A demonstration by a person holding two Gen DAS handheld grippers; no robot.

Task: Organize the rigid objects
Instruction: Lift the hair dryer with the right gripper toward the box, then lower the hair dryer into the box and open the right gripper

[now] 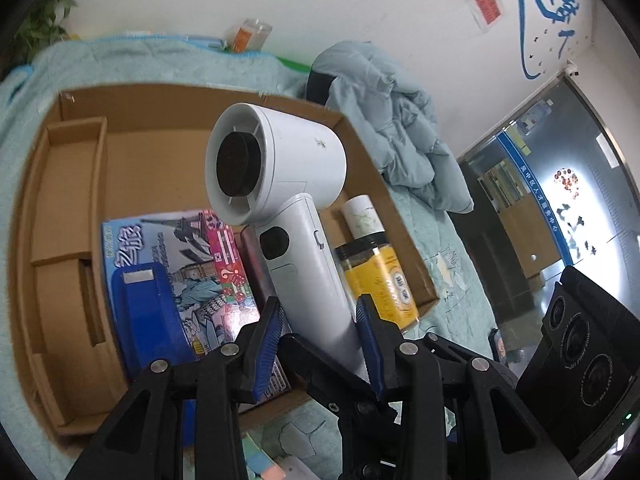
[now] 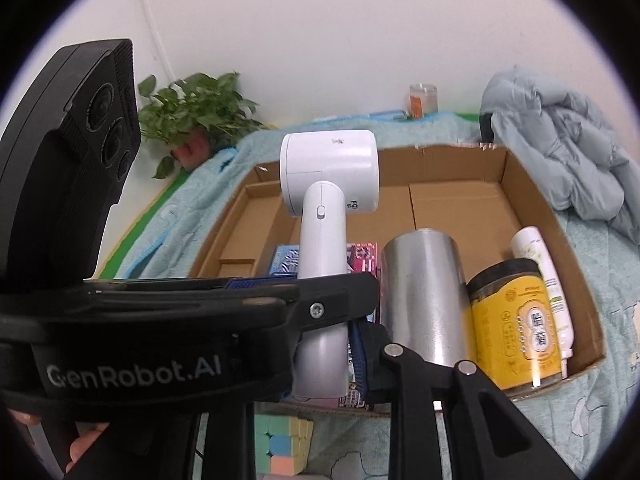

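White hair dryer [image 1: 288,216] handle clamped between left gripper [image 1: 320,320] jaws.

You get bright, even indoor light with soft shadows; the metal cup [image 2: 424,300] shows glare, the glass door [image 1: 560,208] reflects a lamp, and fisheye bending and dark vignetting mark both views' edges

My left gripper [image 1: 322,312] is black plastic, its linkage arms pinned with round silver rivets and one cross-head screw, and its two fingers [image 1: 265,344] are lined with ribbed blue pads. My right gripper [image 2: 356,344] is built the same, with blue pad edges. White lettering, "GenRobot.AI", runs across the left unit's black body, beside three round lenses.
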